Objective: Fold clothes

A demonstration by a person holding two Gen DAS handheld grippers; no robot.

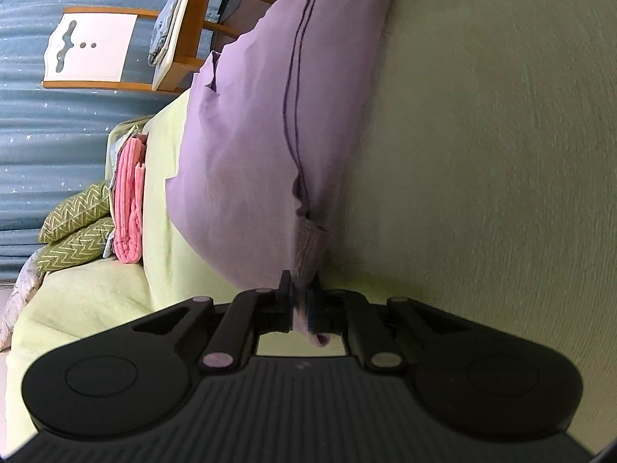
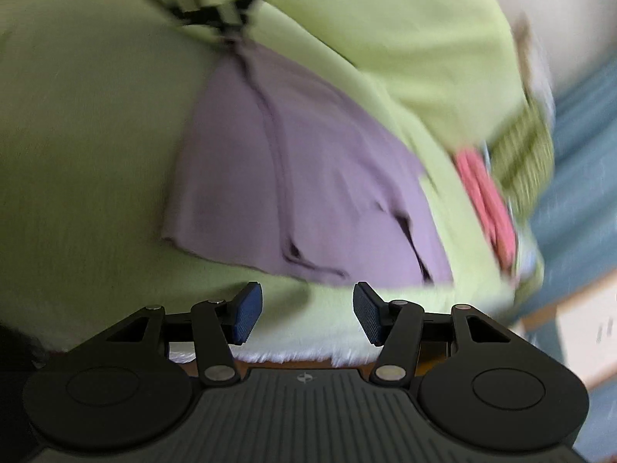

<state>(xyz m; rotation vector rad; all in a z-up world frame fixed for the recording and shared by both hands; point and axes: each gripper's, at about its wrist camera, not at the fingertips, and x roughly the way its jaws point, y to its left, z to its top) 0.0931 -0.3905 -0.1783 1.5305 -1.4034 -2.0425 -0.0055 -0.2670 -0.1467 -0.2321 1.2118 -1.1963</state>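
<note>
My left claw point(image 1: 302, 297) is squeezed tight on a corner of the purple cloth point(image 1: 246, 146). The pinched bit is bunched up between the two black fingers point(image 1: 284, 301), and a little fold pokes out behind them.

My right claw point(image 2: 306, 310) is about half open. Its blue pads point(image 2: 246, 310) hold nothing. It hangs just short of the purple cloth's near edge, over the green bed cover point(image 2: 77, 154). This view is blurry.

The purple cloth lies spread on the green bed cover and reaches away from my left claw. A dark line runs down its middle.

Past the purple cloth, by the bed's edge, sits a folded pink towel point(image 1: 129, 200), with green zigzag pillows point(image 1: 75, 227) beside it.

Farther still stands a wooden chair point(image 1: 115, 46) in front of a blue starry curtain point(image 1: 38, 135).
</note>
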